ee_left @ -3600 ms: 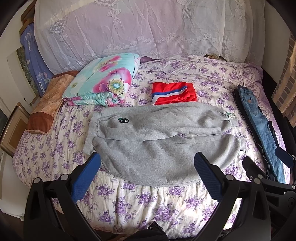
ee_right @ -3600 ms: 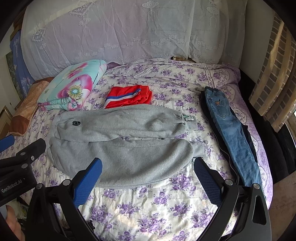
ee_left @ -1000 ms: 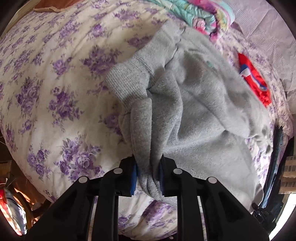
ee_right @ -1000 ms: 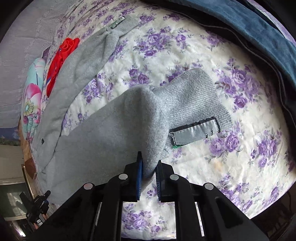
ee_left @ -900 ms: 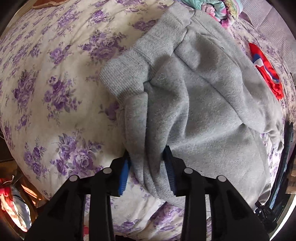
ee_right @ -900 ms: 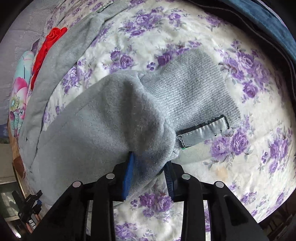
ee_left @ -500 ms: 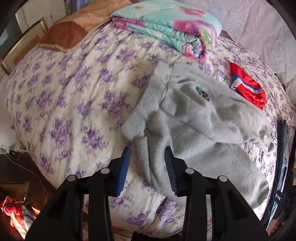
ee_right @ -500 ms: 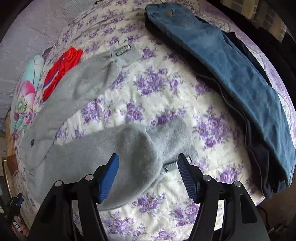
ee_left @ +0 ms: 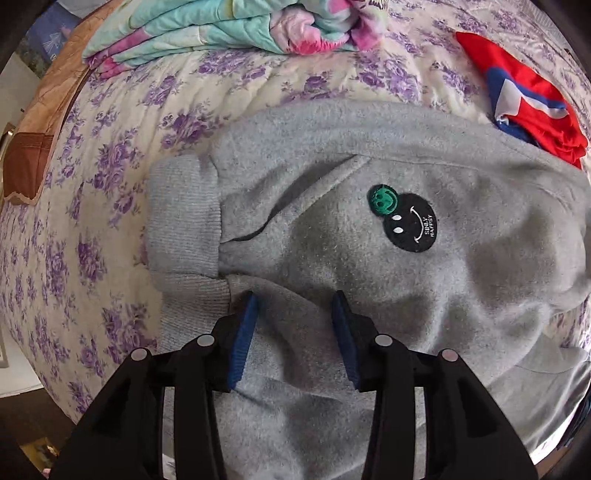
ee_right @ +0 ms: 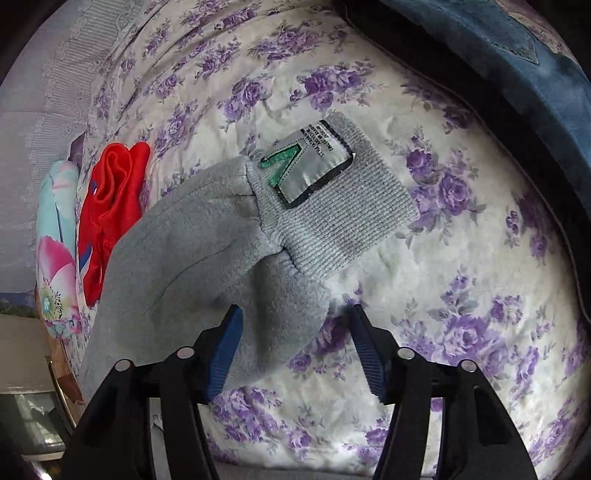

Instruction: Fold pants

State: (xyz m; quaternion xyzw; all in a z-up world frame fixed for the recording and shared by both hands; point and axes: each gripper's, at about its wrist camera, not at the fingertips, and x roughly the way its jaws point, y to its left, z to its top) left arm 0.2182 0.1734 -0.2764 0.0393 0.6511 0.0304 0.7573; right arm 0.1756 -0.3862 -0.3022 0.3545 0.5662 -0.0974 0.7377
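Note:
The grey fleece pants (ee_left: 332, 236) lie on the flowered bedspread (ee_left: 74, 229), one leg folded over the other. The ribbed waistband (ee_left: 181, 225) is at the left, with a black smiley patch (ee_left: 410, 225) on the top layer. My left gripper (ee_left: 293, 306) is partly open, low over the grey fabric beside the waistband, gripping nothing. In the right wrist view the ribbed ankle cuff (ee_right: 343, 210) with its silver label (ee_right: 306, 162) lies flat. My right gripper (ee_right: 293, 314) is open, its left pad against the leg end (ee_right: 192, 266), holding nothing.
A folded floral quilt (ee_left: 221, 26) lies at the head of the bed. A red, white and blue garment (ee_left: 532, 99) lies beyond the pants, also in the right wrist view (ee_right: 110, 210). Blue jeans (ee_right: 524, 55) lie along the right bed edge.
Both grippers carried the near leg up over the far leg, then opened and let go. They now sit low over the folded pants instead of high above the bed.

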